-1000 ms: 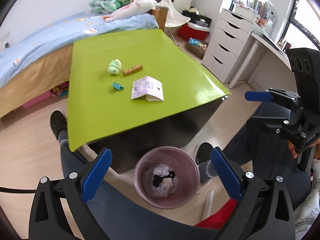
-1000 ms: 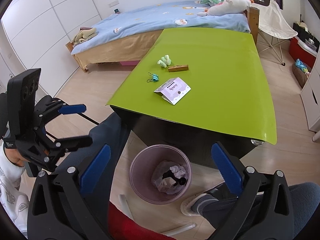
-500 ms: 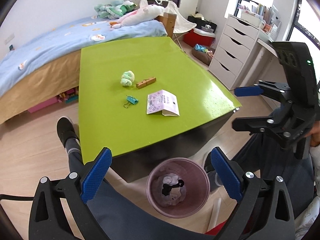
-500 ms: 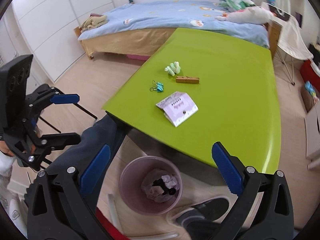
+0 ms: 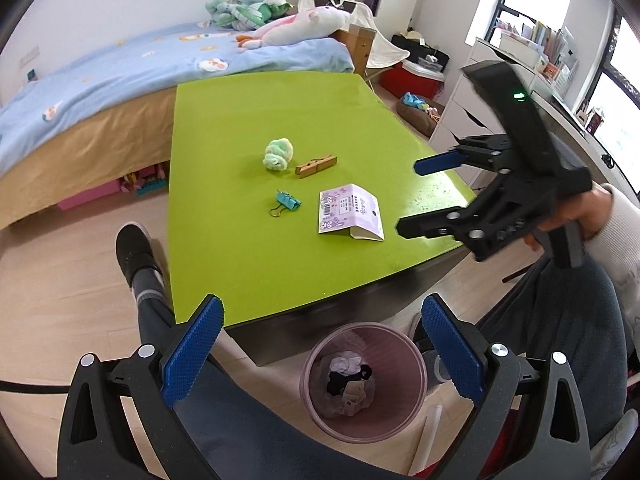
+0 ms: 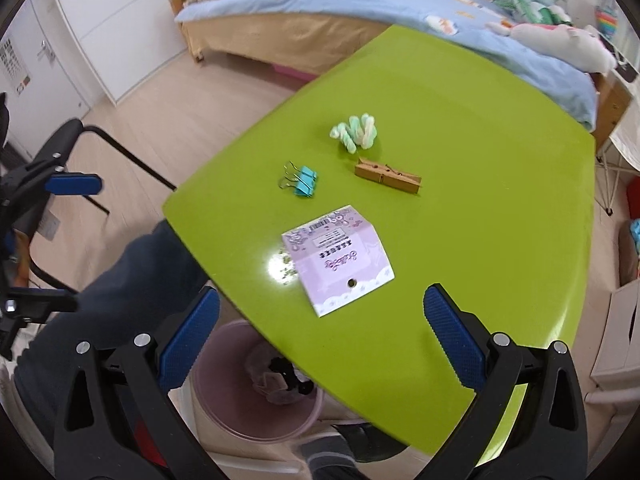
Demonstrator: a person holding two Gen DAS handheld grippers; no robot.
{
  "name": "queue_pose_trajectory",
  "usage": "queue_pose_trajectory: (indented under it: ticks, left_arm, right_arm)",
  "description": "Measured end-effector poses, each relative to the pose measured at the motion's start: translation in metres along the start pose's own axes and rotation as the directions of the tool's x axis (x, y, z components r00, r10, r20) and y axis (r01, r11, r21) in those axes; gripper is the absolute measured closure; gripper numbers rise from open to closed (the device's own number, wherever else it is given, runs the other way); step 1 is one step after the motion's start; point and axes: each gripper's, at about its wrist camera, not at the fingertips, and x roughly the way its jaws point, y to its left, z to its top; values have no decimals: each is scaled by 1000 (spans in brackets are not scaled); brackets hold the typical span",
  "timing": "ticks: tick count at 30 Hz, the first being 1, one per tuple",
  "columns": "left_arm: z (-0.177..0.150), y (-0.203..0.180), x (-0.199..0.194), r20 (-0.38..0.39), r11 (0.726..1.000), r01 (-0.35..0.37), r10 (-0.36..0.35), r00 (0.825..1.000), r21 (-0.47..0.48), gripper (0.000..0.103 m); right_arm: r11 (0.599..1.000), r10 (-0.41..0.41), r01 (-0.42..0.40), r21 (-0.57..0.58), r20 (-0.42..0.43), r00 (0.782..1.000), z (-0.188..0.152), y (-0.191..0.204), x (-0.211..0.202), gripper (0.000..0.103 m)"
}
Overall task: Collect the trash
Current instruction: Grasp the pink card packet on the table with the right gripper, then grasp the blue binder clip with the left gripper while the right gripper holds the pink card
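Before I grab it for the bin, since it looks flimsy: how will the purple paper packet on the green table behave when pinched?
The purple paper packet lies almost flat, so it is probably light and floppy. On the glossy green table it may slide rather than lift. Its folded flap stands up slightly, likely the easiest edge for the right claw.

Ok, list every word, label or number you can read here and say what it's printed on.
Purple packet: printed lines, a cursive word and a barcode-like label, all too small and blurred to read.
Poster on the wall: rows of marks, unreadable.
Clothespin, binder clip, trash bin: no text visible.
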Motion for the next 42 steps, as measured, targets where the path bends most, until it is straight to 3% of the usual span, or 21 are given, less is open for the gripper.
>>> queue_pose_trajectory:
  ticks: [7, 16, 23, 27, 33, 42]
  left_arm:
    - [-3, 6, 4, -14, 1000, 8, -8, 1000, -21, 8]
    - [-4, 9, 6, -23, 999, 10, -11, 1000, -31, 8]
    - [1, 8, 11, -32, 1000, 9, -10, 999, -19, 8]
    - [8, 7, 13, -28, 1000, 3, -3, 1000, -3, 8]
    - [20, 9, 21, -34, 1000, -4, 4, 999, 14, 8]
    - [49, 20, 41, -57, 1000, -22, 23, 998, 17, 8]
  right_arm:
    - [998, 29, -33, -47, -80, 996, 14, -9, 37, 3]
    - [996, 24, -34, -87, -111, 993, 19, -16, 59, 4]
    - [995, -5, -6, -97, -104, 995, 16, -19, 58, 33]
    - [996, -20, 13, -85, -77, 997, 14, -19, 49, 34]
    - [998, -58, 58, 3, -16, 998, 4, -19, 20, 34]
    - [979, -95, 91, 183, 9, 995, -11, -25, -11, 34]
